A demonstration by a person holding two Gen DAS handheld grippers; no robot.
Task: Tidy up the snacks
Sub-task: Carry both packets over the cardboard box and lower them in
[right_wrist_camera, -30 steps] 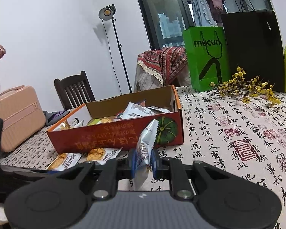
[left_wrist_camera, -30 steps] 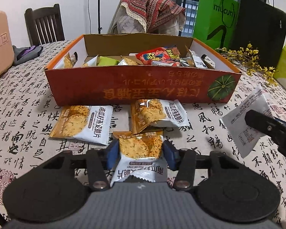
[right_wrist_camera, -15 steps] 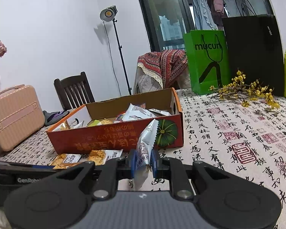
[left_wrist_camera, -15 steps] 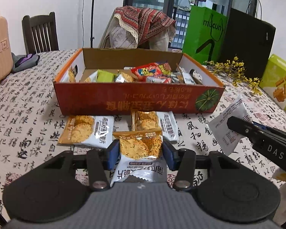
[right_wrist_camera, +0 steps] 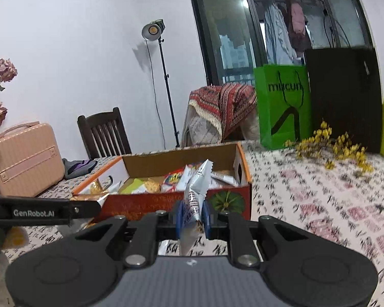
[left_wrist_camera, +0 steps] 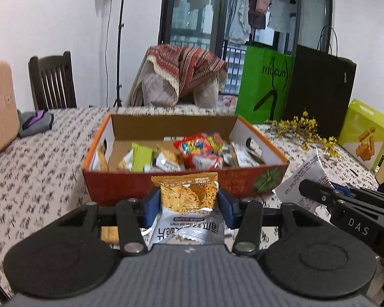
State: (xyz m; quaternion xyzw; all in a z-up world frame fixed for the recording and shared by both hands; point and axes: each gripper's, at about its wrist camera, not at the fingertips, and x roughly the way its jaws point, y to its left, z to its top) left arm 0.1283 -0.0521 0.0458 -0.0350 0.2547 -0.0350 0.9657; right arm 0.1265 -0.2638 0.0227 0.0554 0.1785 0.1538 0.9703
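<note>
The left gripper (left_wrist_camera: 187,206), matte black with blue pads, clamps a glossy foil cracker packet (left_wrist_camera: 185,197), orange at the top and white with Chinese characters below, held flat in the air just short of the box's near wall; the right gripper (right_wrist_camera: 192,216), of the same build, is clenched on a thin white crinkled sachet (right_wrist_camera: 195,194) with a serrated top edge, held edge-on in front of the box; its print is too small to read. The gripper bodies are lettered "DAS" and "GenRobot.AI". Beyond stands the open cardboard box (left_wrist_camera: 130,189), orange-red outside with a green pumpkin print, plain brown inside, holding mixed snack packets; it rests on a tablecloth (left_wrist_camera: 38,168) printed with black calligraphy. Farther back stands a green paper bag (left_wrist_camera: 266,89) marked "mucun".
</note>
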